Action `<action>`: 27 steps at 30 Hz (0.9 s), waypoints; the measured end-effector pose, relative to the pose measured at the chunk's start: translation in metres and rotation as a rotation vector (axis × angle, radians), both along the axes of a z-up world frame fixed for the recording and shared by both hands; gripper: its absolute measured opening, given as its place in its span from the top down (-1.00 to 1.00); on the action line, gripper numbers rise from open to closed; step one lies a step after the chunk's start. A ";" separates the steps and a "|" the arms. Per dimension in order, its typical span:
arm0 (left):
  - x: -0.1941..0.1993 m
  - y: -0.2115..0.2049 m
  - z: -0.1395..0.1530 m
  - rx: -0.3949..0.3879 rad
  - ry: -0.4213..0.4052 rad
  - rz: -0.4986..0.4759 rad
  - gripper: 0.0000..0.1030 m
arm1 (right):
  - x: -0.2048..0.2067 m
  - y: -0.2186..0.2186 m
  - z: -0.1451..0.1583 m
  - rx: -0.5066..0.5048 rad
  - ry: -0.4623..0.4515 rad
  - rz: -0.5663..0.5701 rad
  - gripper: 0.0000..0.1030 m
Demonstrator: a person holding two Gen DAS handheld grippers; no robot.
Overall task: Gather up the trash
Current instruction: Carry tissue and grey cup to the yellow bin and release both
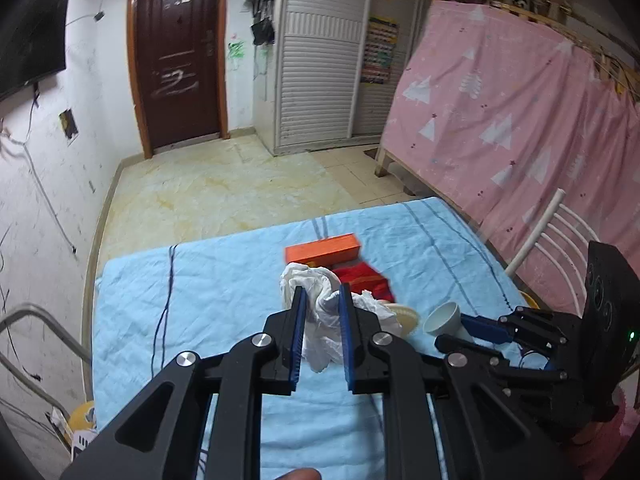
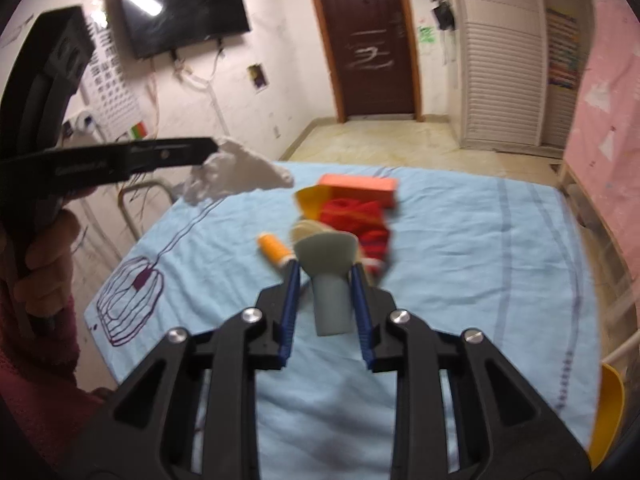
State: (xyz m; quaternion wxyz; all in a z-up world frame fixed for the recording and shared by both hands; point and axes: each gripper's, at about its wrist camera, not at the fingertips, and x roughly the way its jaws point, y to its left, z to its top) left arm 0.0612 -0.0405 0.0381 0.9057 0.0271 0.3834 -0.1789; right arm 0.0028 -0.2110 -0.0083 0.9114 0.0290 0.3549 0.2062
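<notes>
- Two hand-held grippers up over the worktop's blue cloth (image 1: 224, 292), each w/ trash.
- Left hand-held gripper (image 1: 322, 294): pads clamped on a crumpled white tissue (image 1: 320, 320); wad fills the gap, hangs below the tips.
- Right hand-held gripper (image 2: 325, 270): pads pinch the stem of a small white paper cup (image 2: 329, 280), mouth facing away; cup clear of the cloth.
- Left view only: right hand-held gripper seen side-on at the worktop's right edge, cup (image 1: 442, 318) at its tip; white chair back (image 1: 560, 232) just past that edge.
- Right view only: orange spool (image 2: 274, 250) left of the cup, a purple line drawing (image 2: 130, 300) near the worktop's left edge, tissue (image 2: 236, 178) in the air above that side; a person's hand (image 2: 48, 248) on the left grip.
- Both views: orange box (image 1: 322, 249) and red wrapper (image 1: 362, 278) mid-worktop, touching.
- Near edge and left half of cloth bare; far edge opens onto tiled floor (image 1: 224, 188).
</notes>
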 end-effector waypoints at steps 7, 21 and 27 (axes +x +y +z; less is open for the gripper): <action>-0.010 -0.056 0.015 0.021 -0.027 -0.100 0.85 | -0.018 -0.069 0.008 0.005 -0.034 -0.150 0.52; -0.044 -0.197 0.032 0.047 -0.059 -0.366 0.85 | -0.071 -0.206 -0.004 -0.047 -0.017 -0.449 0.51; -0.064 -0.249 0.029 0.062 -0.059 -0.460 0.85 | -0.086 -0.243 -0.024 -0.051 0.030 -0.524 0.51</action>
